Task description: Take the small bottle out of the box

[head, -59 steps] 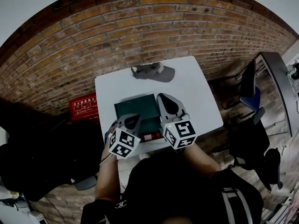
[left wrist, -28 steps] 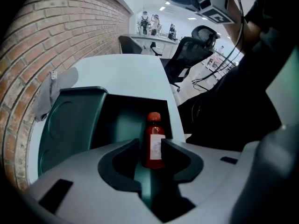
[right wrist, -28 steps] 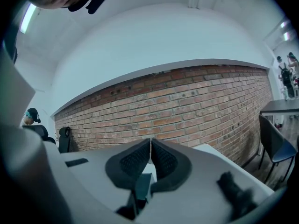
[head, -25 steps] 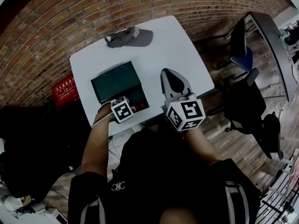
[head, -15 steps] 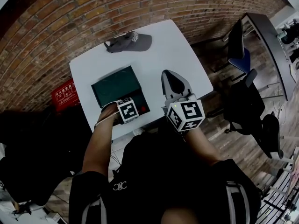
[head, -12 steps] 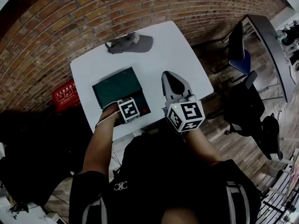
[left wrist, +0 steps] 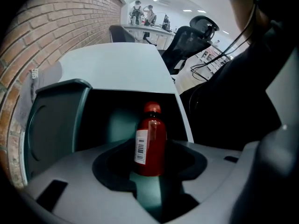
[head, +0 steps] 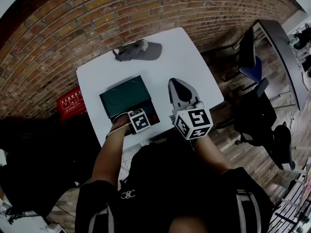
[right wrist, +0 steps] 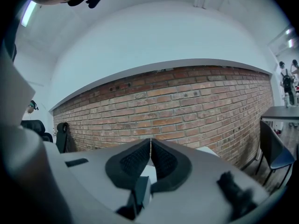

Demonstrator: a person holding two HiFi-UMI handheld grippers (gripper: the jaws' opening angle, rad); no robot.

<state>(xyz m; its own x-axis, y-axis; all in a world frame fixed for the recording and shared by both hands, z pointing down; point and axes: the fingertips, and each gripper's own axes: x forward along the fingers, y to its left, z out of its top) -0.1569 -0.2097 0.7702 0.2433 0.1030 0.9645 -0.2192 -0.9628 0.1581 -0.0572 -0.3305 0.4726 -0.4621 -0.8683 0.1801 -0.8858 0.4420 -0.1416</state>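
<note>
A small red bottle [left wrist: 150, 146] with a red cap and a white barcode label stands inside the dark green box [left wrist: 183, 118], whose lid [head: 125, 96] lies open toward the far side. My left gripper [left wrist: 149, 164] points steeply down into the box. Its jaws have just been opening and now stand wide on either side of the bottle, with gaps showing at both pads. In the head view only its marker cube [head: 139, 120] shows, over the box's near half. My right gripper [head: 176, 84] hovers to the right of the box, shut and empty, its pads meeting in a line.
The box sits at the near edge of a white table [head: 184, 57]. A grey cap [head: 138, 50] lies at the table's far side by the brick wall. A red case [head: 71, 101] stands on the floor to the left, and office chairs [head: 255, 57] to the right.
Since the earliest frame my left gripper has tipped down over the box's open near half. Over the last second both grippers kept their places; only the head view shifted a little.
</note>
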